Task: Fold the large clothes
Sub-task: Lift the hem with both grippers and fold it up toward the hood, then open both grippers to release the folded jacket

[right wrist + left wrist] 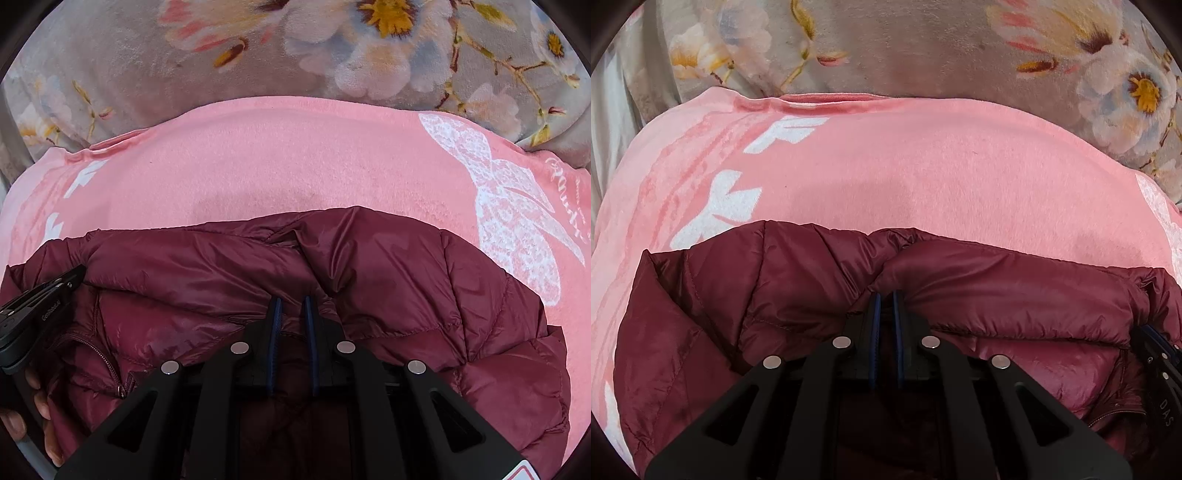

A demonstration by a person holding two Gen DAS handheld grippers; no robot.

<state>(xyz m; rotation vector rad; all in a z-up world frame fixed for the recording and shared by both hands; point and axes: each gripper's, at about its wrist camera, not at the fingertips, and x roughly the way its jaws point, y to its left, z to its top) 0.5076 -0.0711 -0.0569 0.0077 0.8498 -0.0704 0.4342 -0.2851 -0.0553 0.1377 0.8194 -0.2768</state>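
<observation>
Both grippers, left (pixel 886 299) and right (pixel 293 304), pinch the maroon jacket (pixel 997 280) between their fingers.

The left tongs (pixel 886 295) reach forward with their blue-lined fingers (pixel 874 314) drawn nearly together, a narrow gap between them, clamped on a fold of the maroon jacket (pixel 997 280). The right tongs (pixel 293 301) mirror that pose, also pinching the jacket, alongside the left. Bare fingertips of the person's left hand (pixel 40 402) show beneath the left tool's handle.
</observation>
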